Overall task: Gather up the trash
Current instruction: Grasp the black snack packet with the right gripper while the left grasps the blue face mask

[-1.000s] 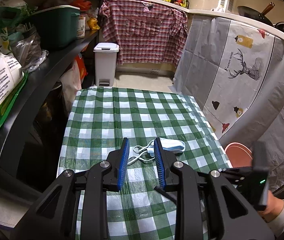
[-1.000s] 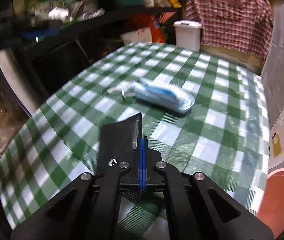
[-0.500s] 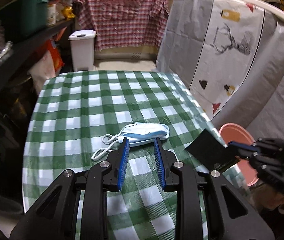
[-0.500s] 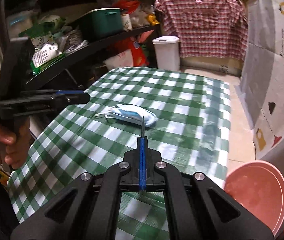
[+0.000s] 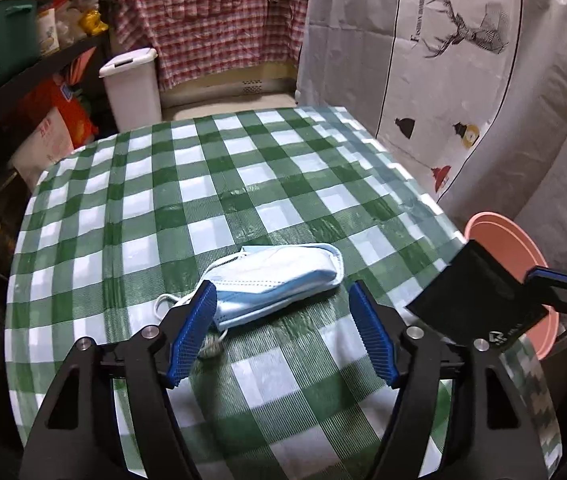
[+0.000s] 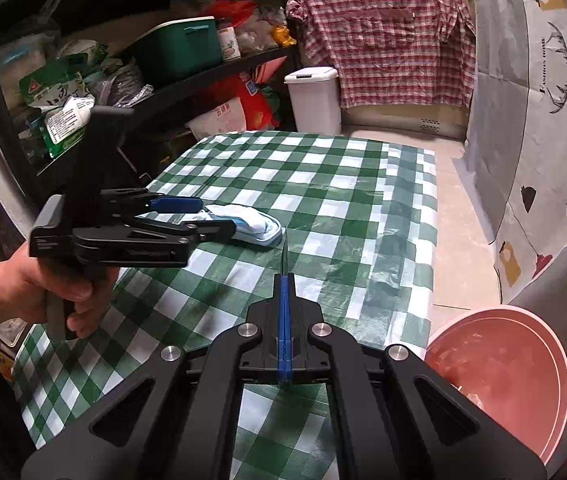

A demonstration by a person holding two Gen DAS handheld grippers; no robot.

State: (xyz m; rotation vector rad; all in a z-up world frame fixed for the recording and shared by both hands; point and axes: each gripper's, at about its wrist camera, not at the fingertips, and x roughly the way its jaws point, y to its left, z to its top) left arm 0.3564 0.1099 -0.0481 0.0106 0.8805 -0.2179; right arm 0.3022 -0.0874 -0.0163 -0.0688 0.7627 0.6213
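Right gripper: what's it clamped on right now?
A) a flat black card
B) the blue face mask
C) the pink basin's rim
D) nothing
A: the right gripper is shut on a thin black card, seen edge-on between its pads, while the face mask lies on the table.

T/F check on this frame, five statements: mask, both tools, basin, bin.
1. The left tool is open with the face mask just ahead of its fingertips. True; its jaws have just been opening and nothing is pinched.
2. The right tool holds nothing. False: it is shut on a thin black card.
3. The face mask lies inside the pink basin. False: it lies on the green checked tablecloth; the pink basin is off the table's edge.
4. The white bin stands on the floor beyond the table. True.
5. The bin's lid is open. False: it is closed.
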